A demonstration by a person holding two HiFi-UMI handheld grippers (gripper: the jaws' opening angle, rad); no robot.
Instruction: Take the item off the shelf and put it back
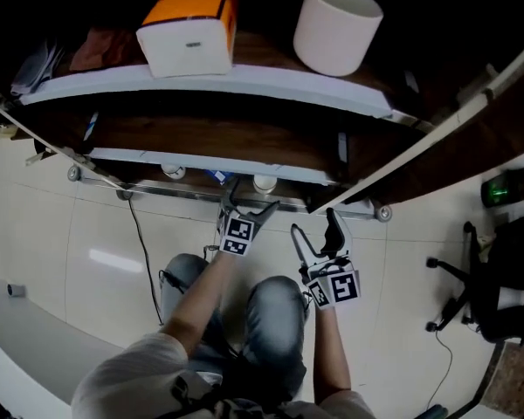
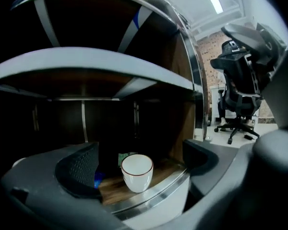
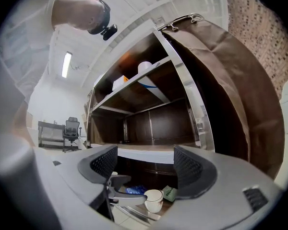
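Note:
A white cup [image 2: 137, 172] with a thin brown rim stands upright near the front edge of the lowest shelf [image 2: 156, 190]. My left gripper [image 2: 140, 161] is open, its jaws spread to either side of the cup with no pad touching it. From the head view the left gripper [image 1: 249, 201] reaches just under the shelf edge at the cup [image 1: 264, 182]. My right gripper [image 1: 316, 232] hangs back to the right of it, open and empty. The right gripper view shows the cup [image 3: 153, 200] low down, far beyond the right gripper [image 3: 146, 166].
The top shelf holds an orange and white box [image 1: 190, 26] and a white bucket [image 1: 336, 26]. A green packet [image 3: 169, 193] and a blue item [image 3: 133, 189] lie by the cup. Another white cup [image 1: 173, 171] stands further left. An office chair [image 1: 498, 295] is at right, and a cable [image 1: 144, 243] crosses the floor.

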